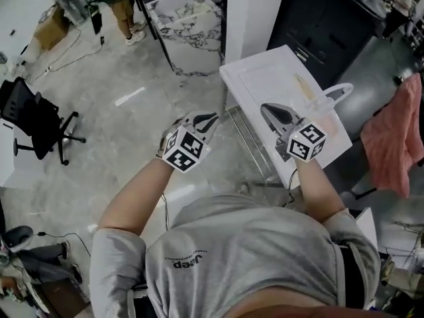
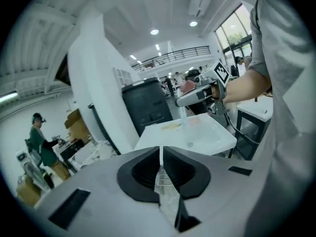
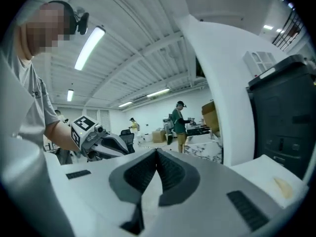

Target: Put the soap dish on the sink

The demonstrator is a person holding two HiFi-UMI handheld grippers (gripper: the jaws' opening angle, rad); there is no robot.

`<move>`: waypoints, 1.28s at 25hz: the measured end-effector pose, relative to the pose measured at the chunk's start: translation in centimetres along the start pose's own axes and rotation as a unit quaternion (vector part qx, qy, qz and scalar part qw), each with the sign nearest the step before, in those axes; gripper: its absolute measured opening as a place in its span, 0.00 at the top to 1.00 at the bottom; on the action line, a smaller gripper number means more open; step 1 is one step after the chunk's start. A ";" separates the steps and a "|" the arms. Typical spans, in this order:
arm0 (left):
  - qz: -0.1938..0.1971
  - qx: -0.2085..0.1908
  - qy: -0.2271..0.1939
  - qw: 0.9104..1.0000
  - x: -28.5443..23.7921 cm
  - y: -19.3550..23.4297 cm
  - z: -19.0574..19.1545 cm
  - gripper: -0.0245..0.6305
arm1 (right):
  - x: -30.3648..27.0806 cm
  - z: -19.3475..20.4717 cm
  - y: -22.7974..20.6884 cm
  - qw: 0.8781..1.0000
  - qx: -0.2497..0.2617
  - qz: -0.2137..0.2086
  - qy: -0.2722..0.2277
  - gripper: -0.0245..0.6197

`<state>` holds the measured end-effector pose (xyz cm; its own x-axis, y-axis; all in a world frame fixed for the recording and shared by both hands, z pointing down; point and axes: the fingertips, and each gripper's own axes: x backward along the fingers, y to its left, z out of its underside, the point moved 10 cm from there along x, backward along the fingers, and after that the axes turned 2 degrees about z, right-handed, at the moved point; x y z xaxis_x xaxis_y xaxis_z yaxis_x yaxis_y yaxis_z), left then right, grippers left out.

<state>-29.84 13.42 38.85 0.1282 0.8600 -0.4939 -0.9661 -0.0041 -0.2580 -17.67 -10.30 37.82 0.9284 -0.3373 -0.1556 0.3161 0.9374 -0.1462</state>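
Now left tool [image 1: 206,120] and right tool [image 1: 271,110] together, empty; soap dish [image 1: 303,86] lengthwise along sink [image 1: 233,83].

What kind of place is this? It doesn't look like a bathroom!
Probably a big workshop or lab, not a home: the white sink stands alone on a metal frame on a bare concrete floor, with an office chair nearby.

The sink [image 1: 265,78] surface is unobstructed across its centre and along its left edge. The faucet [image 1: 338,93] stands at the right edge. A white pillar [image 1: 248,12] and a dark cabinet [image 1: 321,18] block the far edge. Open floor [image 1: 132,105] adjoins the left edge.
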 end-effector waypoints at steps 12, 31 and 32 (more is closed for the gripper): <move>-0.210 0.211 -0.100 0.950 25.7 1.8 12.6 0.93 | -16.7 -2.0 16.3 0.984 0.051 -0.167 0.033 0.88; -0.291 0.301 -0.176 0.891 30.5 -2.0 15.8 0.94 | -19.7 -1.2 18.4 0.973 0.053 -0.212 0.073 0.88; -0.288 0.301 -0.177 0.892 30.3 -1.8 15.6 0.94 | -19.6 -1.3 18.3 0.974 0.052 -0.210 0.073 0.88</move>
<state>-27.68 47.48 37.35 0.6668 0.7380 -0.1036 -0.7211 0.6740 0.1605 -30.34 13.34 36.98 0.6780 -0.6945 -0.2408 0.6870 0.7152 -0.1285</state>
